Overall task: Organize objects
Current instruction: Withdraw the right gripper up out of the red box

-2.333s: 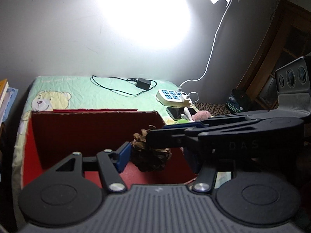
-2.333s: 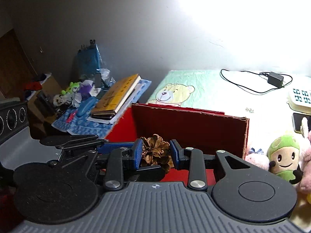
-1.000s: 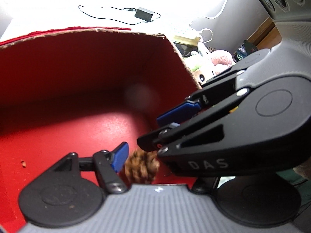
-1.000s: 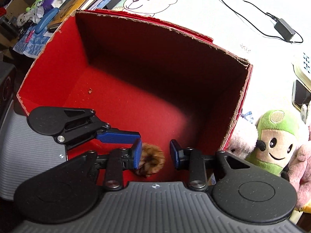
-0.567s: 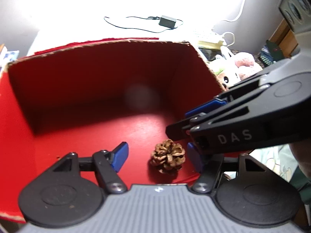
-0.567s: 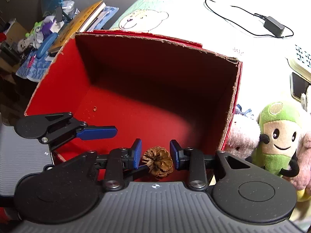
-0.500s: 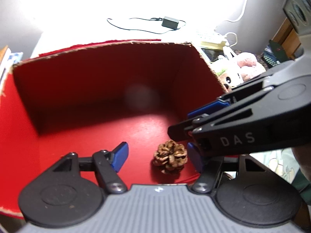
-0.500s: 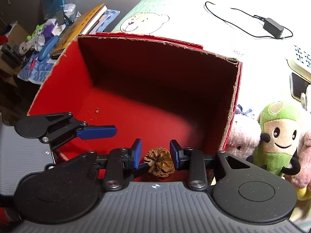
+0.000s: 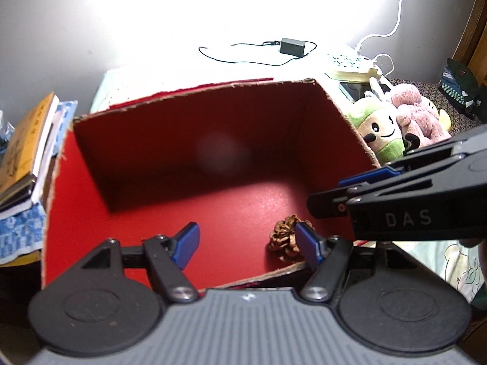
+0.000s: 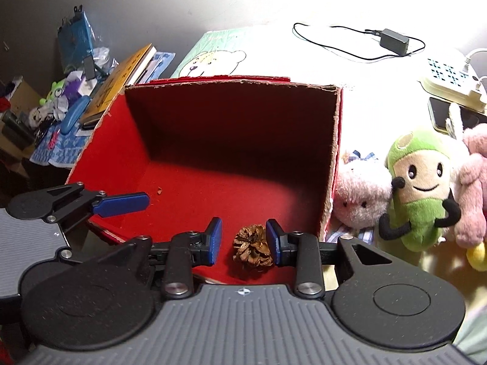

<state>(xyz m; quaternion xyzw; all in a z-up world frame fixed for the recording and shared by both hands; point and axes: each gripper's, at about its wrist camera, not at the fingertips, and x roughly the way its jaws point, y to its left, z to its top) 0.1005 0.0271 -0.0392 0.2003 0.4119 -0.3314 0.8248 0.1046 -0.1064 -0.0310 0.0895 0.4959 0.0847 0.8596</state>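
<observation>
Both grippers, right [image 10: 243, 241] and left [image 9: 247, 245], had let go of the pine cone [image 10: 252, 245]; it now lay free on the red box [image 10: 194, 194] floor (left jaws opening), so plush toys remained.

Books [image 10: 127, 74], charger [image 10: 395, 42], power strip [image 10: 450, 80]

Bed sheet [image 10: 219, 45] carries red box [image 10: 333, 164], plush toys [image 10: 420, 182], power strip [image 10: 450, 80]
</observation>
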